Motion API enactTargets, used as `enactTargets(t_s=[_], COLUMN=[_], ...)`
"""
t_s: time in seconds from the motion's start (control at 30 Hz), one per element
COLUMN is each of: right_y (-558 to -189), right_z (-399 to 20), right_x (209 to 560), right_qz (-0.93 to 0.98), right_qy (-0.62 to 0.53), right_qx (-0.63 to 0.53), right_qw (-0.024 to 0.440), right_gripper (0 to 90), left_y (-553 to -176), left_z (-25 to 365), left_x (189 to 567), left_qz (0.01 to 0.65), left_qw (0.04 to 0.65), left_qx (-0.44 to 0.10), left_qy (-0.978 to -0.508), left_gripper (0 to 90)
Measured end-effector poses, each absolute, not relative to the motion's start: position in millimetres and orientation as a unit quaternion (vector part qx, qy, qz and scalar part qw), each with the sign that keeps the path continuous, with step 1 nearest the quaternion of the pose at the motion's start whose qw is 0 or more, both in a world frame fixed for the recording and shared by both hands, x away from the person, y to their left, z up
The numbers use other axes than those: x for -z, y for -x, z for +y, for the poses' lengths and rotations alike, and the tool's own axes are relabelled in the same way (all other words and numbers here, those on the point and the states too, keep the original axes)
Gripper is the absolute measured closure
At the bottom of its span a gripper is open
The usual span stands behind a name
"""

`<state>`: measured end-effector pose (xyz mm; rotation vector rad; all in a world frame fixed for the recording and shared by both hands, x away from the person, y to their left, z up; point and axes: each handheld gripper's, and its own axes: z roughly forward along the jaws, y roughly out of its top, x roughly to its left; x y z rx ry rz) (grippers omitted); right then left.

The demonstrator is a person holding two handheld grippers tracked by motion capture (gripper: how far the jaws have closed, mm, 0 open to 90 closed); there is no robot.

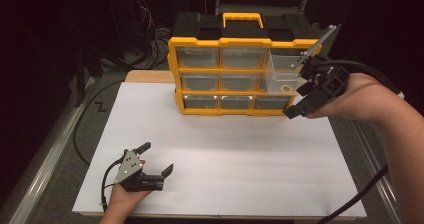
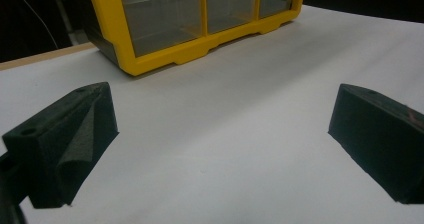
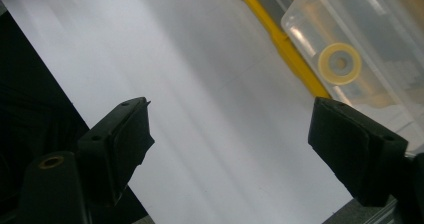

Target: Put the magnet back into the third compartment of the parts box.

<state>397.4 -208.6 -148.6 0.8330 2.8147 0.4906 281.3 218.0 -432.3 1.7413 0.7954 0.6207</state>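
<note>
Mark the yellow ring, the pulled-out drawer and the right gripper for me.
Ring (image 3: 340, 64): right gripper view, on its yellow band.
Drawer (image 1: 278, 66): high view, on its clear left side wall.
Right gripper (image 1: 299, 104): high view, midway between its open fingertips.

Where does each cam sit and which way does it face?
High view: above the person's side, facing forward and down on the white table; forearms, left hand-held gripper and right hand-held gripper show.
Left gripper view: low over the table, facing the yellow organizer; own open jaws show.
Right gripper view: tilted, by the pulled-out drawer holding a ring; own open jaws show.
All share the organizer.
</note>
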Motion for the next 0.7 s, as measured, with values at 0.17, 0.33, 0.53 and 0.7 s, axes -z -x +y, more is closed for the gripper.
enactTargets(t_s=[0.17,0.33,0.53,0.7], right_y=[-398.4,-399.3,-400.3,-399.9], right_z=[-208.7,-207.1,-203.9,-201.1], right_x=[165.9,181.8,201.0,218.8], right_qz=[0.942,0.943,0.945,0.947], right_qy=[-0.283,-0.284,-0.283,-0.283], right_qx=[-0.161,-0.156,-0.152,-0.146], right_qw=[0.075,0.068,0.056,0.047], right_gripper=[15.8,14.5,12.9,10.6], left_y=[-281.1,-281.4,-281.2,-281.5], left_z=[218.1,218.3,218.8,219.0], left_x=[432.1,432.1,431.9,432.0], left_qz=[0.334,0.334,0.334,0.335], left_qw=[0.535,0.535,0.534,0.535], left_qx=[-0.26,-0.26,-0.261,-0.26], left_qy=[-0.731,-0.731,-0.731,-0.731], left_gripper=[0.3,0.3,0.3,0.3])
